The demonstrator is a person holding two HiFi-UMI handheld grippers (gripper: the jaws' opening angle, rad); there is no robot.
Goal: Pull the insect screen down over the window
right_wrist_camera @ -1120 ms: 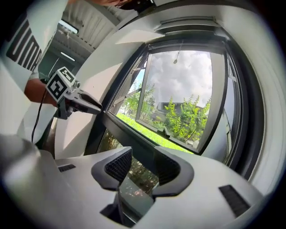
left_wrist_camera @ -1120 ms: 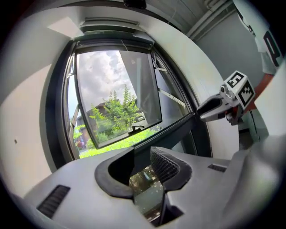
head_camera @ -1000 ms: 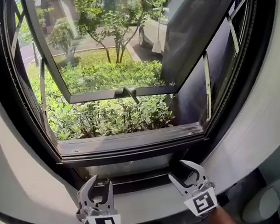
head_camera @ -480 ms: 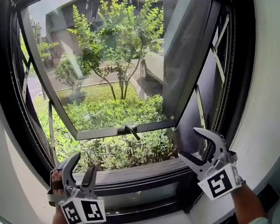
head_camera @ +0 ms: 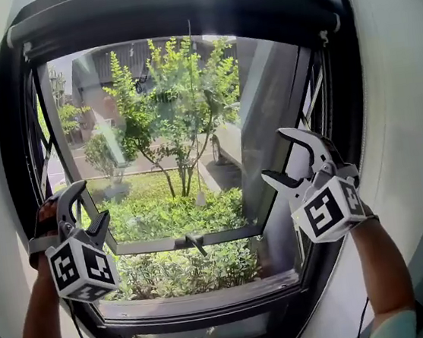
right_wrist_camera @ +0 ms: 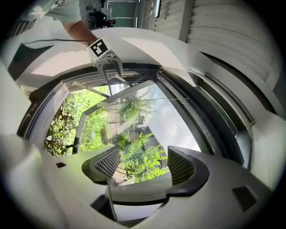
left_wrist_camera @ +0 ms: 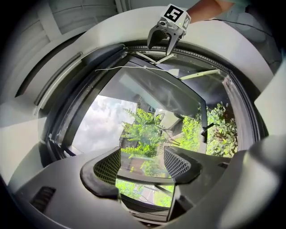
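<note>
The insect screen [head_camera: 169,13] sits rolled up along the top edge of the window [head_camera: 212,300], with a thin cord [head_camera: 198,128] hanging mid-pane. The left claw [head_camera: 91,202] and right claw [head_camera: 274,153] flank the opening. Both have just been opening wide with nothing between them, probably ready to reach for the screen.

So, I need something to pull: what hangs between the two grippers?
Head view: a thin cord hanging from the rolled-up screen, touching neither left gripper nor right gripper. Both jaws have just been opening, empty.
</note>
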